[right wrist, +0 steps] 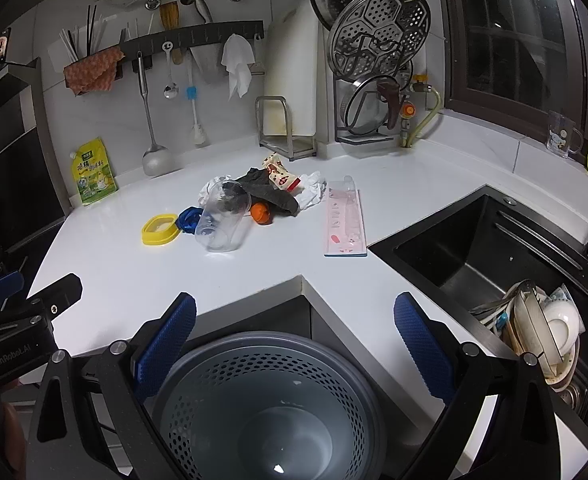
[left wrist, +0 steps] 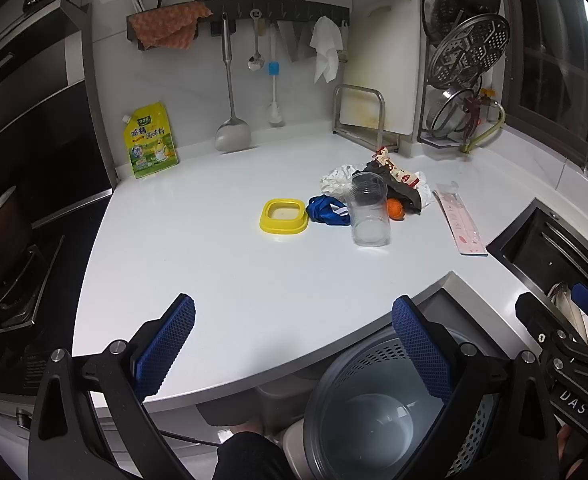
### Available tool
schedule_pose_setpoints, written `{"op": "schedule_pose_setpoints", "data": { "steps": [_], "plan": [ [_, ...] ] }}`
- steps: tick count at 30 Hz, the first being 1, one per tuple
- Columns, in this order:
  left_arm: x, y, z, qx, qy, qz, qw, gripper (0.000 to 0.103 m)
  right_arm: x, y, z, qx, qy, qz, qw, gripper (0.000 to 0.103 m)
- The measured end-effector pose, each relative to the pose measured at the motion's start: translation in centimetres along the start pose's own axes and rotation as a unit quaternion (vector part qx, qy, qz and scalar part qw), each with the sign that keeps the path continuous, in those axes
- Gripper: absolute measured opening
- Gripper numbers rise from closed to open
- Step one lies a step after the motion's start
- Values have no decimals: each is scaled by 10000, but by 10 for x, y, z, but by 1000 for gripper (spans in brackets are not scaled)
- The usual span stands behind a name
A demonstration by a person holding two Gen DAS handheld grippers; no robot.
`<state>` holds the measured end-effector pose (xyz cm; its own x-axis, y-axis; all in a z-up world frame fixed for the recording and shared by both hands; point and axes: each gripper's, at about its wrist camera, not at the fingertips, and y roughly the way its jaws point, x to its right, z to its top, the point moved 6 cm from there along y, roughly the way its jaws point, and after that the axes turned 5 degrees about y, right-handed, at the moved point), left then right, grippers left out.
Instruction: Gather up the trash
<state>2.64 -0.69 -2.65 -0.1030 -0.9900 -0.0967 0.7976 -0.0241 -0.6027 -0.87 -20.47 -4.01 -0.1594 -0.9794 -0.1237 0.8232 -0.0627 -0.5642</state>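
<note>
Nothing collected yet: perforated bin (right wrist: pixel 261 408) below my fingers is empty. Both fingers spread apart, holding nothing. Trash pile (left wrist: pixel 378 192), plastic cup (left wrist: pixel 369 216), yellow lid (left wrist: pixel 283 216) sit ahead on tabletop (left wrist: pixel 213 280).

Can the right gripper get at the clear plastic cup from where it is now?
Probably yes. The right gripper is open and holds nothing, and bare counter lies between it and the clear plastic cup. The orange and blue wrapper crowd the cup's sides, though.
</note>
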Motion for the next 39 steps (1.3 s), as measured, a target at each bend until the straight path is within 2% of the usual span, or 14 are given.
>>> {"op": "schedule_pose_setpoints", "data": {
  "steps": [14, 25, 31, 39],
  "plan": [
    [-4, 20, -3, -119, -27, 17, 9999, 97, 1, 20, -8, -178, -9, -19, 9998, 95],
    [-24, 65, -5, -275, -191, 301, 9990, 97, 18, 62, -23, -489, 82, -17, 9988, 95],
    [-34, 92, 10, -296, -377, 267, 9985, 97, 32, 82, -6, -477, 174, 9, 9987, 95],
    [-34, 137, 31, -347, -376, 238, 9984, 97, 53, 122, 31, -529, 187, -269, 9981, 95]
  ]
}}
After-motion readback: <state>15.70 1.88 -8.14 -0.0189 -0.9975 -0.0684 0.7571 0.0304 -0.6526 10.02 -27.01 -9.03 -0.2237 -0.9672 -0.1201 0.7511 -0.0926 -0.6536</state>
